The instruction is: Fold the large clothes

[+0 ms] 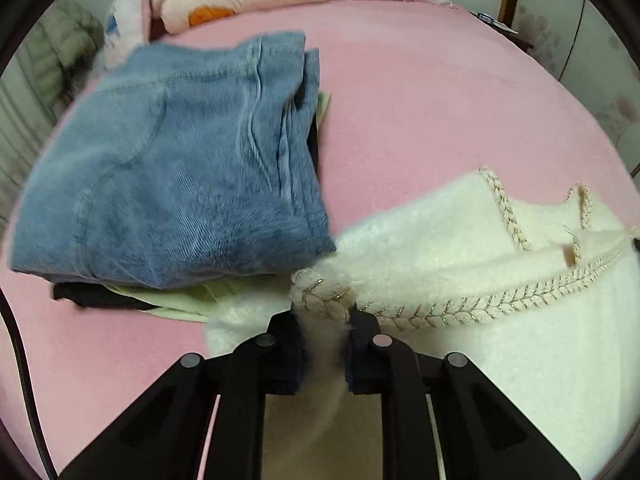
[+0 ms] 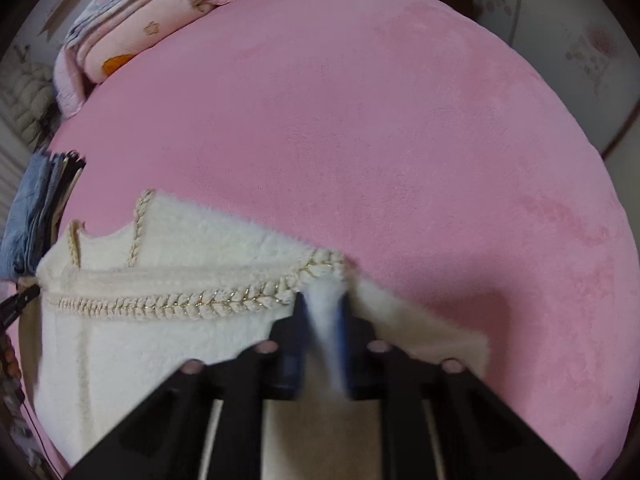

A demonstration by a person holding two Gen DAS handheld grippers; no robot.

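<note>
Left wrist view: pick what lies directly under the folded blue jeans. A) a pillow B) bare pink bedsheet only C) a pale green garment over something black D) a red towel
C: below the folded blue jeans, a pale green garment and a black garment stick out.

Cream fuzzy sweater (image 1: 460, 240) (gold-flecked braided trim) lies on the pink bed; folded jeans (image 1: 176, 176) just beside.

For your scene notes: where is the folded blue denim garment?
The folded blue denim garment tops a small pile on the pink bed cover, left in the left wrist view, beside the fluffy cream sweater.
</note>
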